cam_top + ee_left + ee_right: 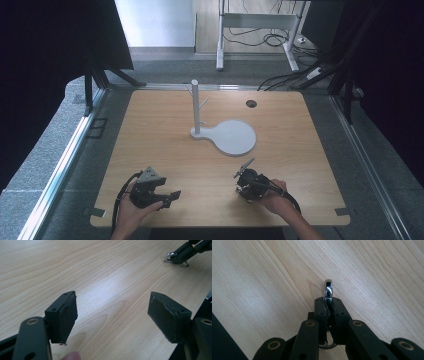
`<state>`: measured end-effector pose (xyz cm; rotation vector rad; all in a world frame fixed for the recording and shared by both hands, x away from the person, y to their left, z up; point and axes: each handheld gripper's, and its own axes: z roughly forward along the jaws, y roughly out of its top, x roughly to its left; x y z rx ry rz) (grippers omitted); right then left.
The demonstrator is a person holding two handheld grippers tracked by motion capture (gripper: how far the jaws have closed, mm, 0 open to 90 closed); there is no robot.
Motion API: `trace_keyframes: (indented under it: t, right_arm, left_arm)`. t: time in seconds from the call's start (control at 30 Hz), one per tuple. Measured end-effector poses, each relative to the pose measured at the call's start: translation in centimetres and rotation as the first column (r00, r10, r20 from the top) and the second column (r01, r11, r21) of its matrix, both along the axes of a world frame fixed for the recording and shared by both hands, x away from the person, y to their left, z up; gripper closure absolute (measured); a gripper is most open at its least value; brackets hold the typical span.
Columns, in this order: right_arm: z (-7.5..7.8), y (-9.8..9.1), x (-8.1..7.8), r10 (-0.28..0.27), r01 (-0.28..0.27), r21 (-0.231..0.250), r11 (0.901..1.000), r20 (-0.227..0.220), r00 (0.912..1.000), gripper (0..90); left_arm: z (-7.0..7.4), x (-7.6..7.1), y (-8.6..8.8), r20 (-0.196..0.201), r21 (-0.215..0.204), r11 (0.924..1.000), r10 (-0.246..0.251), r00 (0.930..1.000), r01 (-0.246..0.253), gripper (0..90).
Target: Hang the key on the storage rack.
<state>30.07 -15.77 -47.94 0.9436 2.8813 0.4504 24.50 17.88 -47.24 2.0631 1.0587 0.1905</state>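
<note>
Lower left of the high view, the left gripper (167, 197) sits low over the wooden table (165, 145) in the person's hand, its jaws spread wide with only bare wood between them. Up in the centre stands the white peg stand (196, 107) on its rounded base. Lower right, the right gripper (328, 302) has its jaws pinched tight on a shiny metal ring (328, 288), edge-on just above the tabletop.
</note>
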Motion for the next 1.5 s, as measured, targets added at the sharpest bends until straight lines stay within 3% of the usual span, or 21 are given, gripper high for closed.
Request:
trace_keyframes:
  t: [0.3,1.17,1.5]
  right_arm:
    - [0.2,-0.3,0.2,-0.006,0.006,0.015,0.9999,0.004,1.0,84.0]
    - [3.6,-0.6,0.7,-0.032,0.024,0.081,0.9965,0.099,0.9946,84.1]
    - [4.5,-0.1,1.4,-0.035,0.026,0.084,0.9961,0.109,0.9934,84.1]
  left_arm:
    - [0.0,0.0,0.0,0.0,0.002,1.0,0.003,1.0,-0.003,24.2]
    - [0.0,0.0,0.0,-0.004,0.003,1.0,0.0,1.0,0.0,24.2]
    - [0.3,0.0,0.4,0.002,-0.002,1.0,0.008,1.0,-0.008,24.2]
